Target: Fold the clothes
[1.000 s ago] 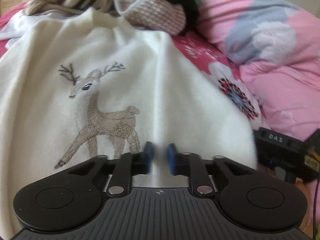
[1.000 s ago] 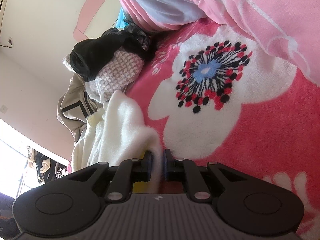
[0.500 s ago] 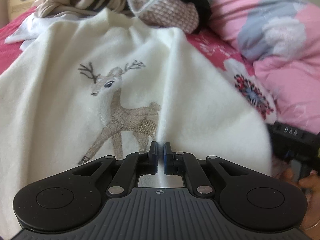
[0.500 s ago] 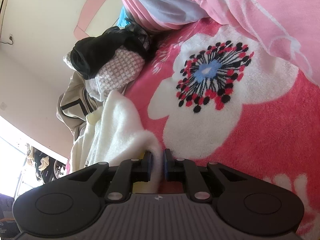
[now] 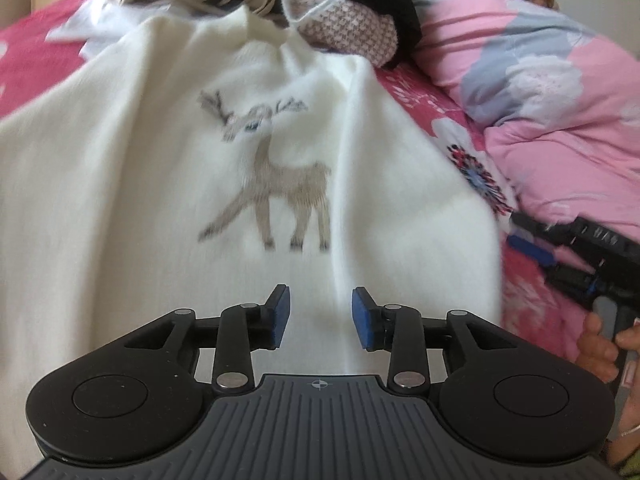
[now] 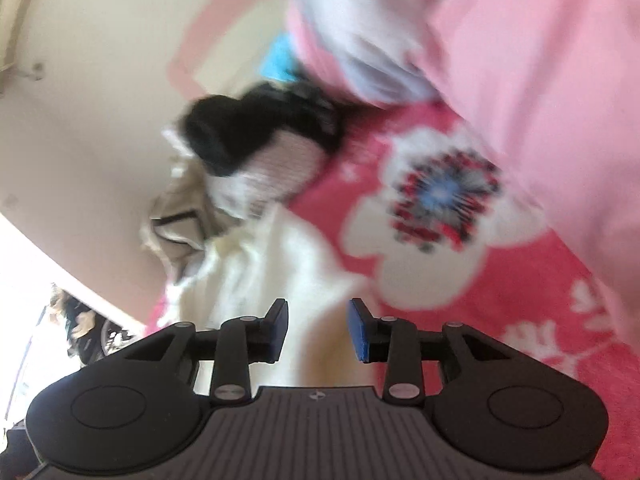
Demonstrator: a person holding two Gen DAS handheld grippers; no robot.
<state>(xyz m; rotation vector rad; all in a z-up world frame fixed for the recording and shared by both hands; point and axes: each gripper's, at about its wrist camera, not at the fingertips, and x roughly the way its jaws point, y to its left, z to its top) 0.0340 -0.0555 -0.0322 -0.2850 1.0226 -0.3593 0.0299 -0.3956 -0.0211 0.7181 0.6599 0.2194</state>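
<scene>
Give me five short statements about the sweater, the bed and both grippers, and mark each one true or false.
1. The cream sweater shows an embroidered deer. True.
2. The left gripper is clamped on the sweater. False: its jaws stand apart, having just opened, gripping nothing.
3. The right gripper is open. True.
4. The bedspread is plain blue. False: it is red-pink with white flowers.
5. A black garment lies in the clothes pile beyond the sweater. True.

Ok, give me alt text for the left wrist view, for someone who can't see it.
A cream sweater with an embroidered deer lies spread on a pink floral bedspread, with the left tongs open just above its near edge, holding nothing. A heap of other clothes sits beyond it, and the right tongs show at the right edge.
</scene>
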